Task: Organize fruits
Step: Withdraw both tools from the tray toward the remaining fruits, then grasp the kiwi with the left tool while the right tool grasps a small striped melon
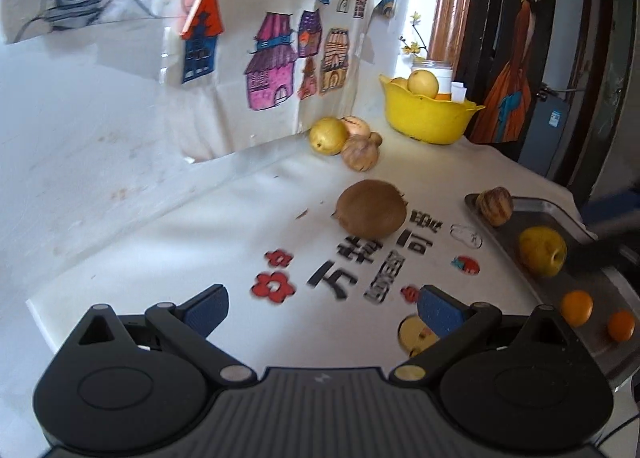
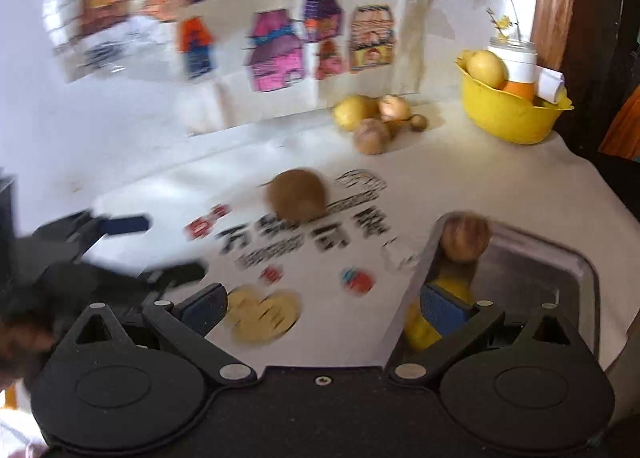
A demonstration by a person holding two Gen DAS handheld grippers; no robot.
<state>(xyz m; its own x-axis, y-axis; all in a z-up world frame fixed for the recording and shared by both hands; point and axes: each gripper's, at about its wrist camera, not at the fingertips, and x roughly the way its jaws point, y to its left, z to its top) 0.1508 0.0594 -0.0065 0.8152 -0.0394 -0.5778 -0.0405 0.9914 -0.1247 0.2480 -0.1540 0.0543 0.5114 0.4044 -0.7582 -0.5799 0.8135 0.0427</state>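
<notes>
A brown kiwi [image 1: 371, 209] [image 2: 298, 194] lies on the white printed cloth, ahead of my open left gripper [image 1: 322, 312], whose blue pads hold nothing. A metal tray [image 1: 560, 214] [image 2: 532, 258] at the right carries a striped brown fruit [image 1: 495, 205] [image 2: 466, 238], a yellow apple [image 1: 543, 251] [image 2: 420, 328] and two small oranges [image 1: 576, 308]. My right gripper [image 2: 324, 308] is open and empty, its right finger over the tray's near corner beside the apple. The right wrist view is motion-blurred. The left gripper [image 2: 156, 248] shows there at the left.
A yellow bowl [image 1: 428, 114] [image 2: 512, 114] with fruit stands at the back right by a white jar [image 1: 436, 72]. Loose fruits [image 1: 348, 138] [image 2: 372, 118] cluster near the wall with drawings. The cloth's edge drops off at left and right.
</notes>
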